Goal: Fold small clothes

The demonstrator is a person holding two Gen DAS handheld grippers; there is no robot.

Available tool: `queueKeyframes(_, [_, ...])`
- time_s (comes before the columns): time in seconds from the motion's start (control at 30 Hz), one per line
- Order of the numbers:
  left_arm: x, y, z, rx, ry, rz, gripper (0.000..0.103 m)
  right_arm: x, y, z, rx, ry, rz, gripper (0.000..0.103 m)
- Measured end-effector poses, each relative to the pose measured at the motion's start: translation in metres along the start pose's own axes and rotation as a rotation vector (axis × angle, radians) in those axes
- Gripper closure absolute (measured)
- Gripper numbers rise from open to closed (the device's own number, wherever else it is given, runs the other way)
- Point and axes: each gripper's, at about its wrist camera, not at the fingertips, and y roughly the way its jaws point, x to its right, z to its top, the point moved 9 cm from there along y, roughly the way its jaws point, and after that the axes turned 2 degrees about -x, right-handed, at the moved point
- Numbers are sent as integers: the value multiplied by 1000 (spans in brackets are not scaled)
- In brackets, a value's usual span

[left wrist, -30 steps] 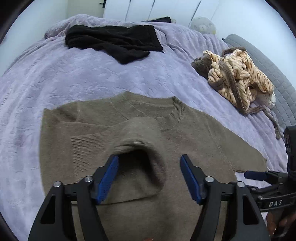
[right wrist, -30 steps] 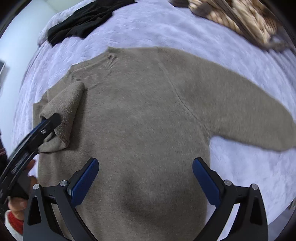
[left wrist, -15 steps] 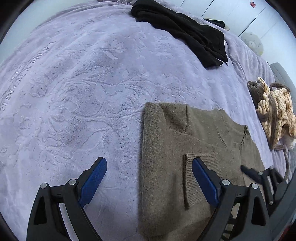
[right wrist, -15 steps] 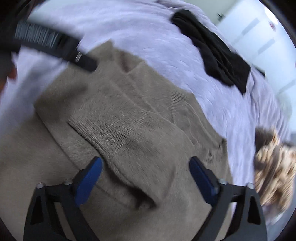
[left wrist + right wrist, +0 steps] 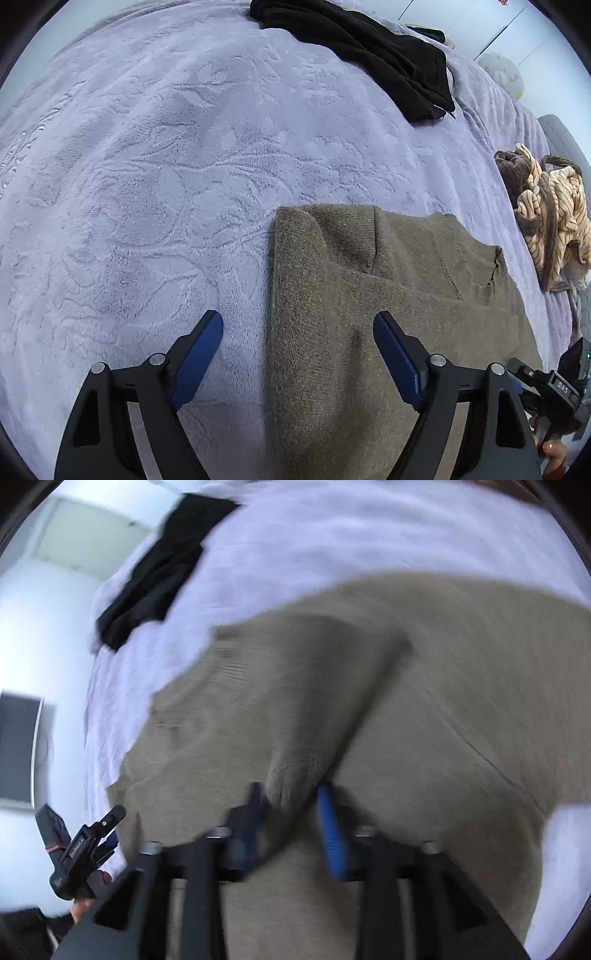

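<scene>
the olive-brown knit sweater (image 5: 388, 295) lies flat on the lilac bedspread (image 5: 147, 166), its left sleeve already laid back across the chest so that side forms a straight vertical edge, which suits a fold into a narrow panel. in the right wrist view, which is blurred, a ridge of the sweater (image 5: 295, 701) rises toward the right tongs (image 5: 291, 805); their blue pads sit close on either side of that bunched knit and appear to be pinching it, probably the folded sleeve or a pleat being adjusted. their jaws have just been closing, with the knit between them. the left tongs (image 5: 297, 332) stand spread, straddling the folded edge with one pad over bare bedspread and the other over the sweater, nothing pressed between them; their jaws have just been narrowing a little. both tools tilt steeply down at the bed. a hand (image 5: 552, 448) grips the other tool at the lower right of the left view. farther off lie a black garment (image 5: 369, 48) and a striped tan bundle (image 5: 550, 218), likely waiting their turn.
</scene>
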Motion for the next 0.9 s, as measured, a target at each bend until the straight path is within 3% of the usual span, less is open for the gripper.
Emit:
queueKeyframes(0.1, [-3,5,-1,-15,11,41,40,-11,1,-13,-16,46,120,36])
queueKeyframes(0.13, [-4,6,-2,-24,14,50,57,-13,5,-12,-24,65,133,36])
queueKeyframes(0.17, [-4,7,-1,-31,14,49,67,-11,10,-13,-32,86,129,36])
queueKeyframes(0.2, [-4,5,1,-33,7,31,72,-12,15,-13,-38,109,116,44])
queueKeyframes(0.23, [-3,2,3,-31,4,11,83,-13,20,-10,-46,128,104,58])
queueKeyframes(0.27, [-2,-3,5,-31,7,-2,87,-14,21,-9,-58,132,99,96])
queueKeyframes(0.3, [-2,-7,7,-29,13,-12,89,-20,20,-6,-59,124,103,97])
queueKeyframes(0.43, [-12,-12,10,-15,61,-32,93,-47,4,-6,-34,20,174,97])
queueKeyframes(0.57, [-21,-3,9,-15,34,-80,93,-14,19,-19,-85,50,30,92])
queueKeyframes(0.6, [-21,-4,8,-12,30,-82,93,-7,21,-28,-95,79,29,90])
queueKeyframes(0.63, [-21,-6,8,-10,33,-84,93,-9,18,-34,-88,77,51,88])
queueKeyframes(0.67, [-19,-6,8,-10,45,-82,93,-14,15,-41,-92,59,74,80])
queueKeyframes(0.7, [-18,-7,8,-10,56,-80,93,-29,13,-58,-119,28,134,65])
queueKeyframes(0.73, [-17,-7,8,-10,64,-78,93,-40,13,-70,-146,16,181,58])
queueKeyframes(0.77, [-16,-6,8,-14,69,-75,93,-57,16,-84,-185,7,242,42])
queueKeyframes(0.9, [-17,-5,8,-21,60,-80,93,-131,51,-151,-344,-61,396,39])
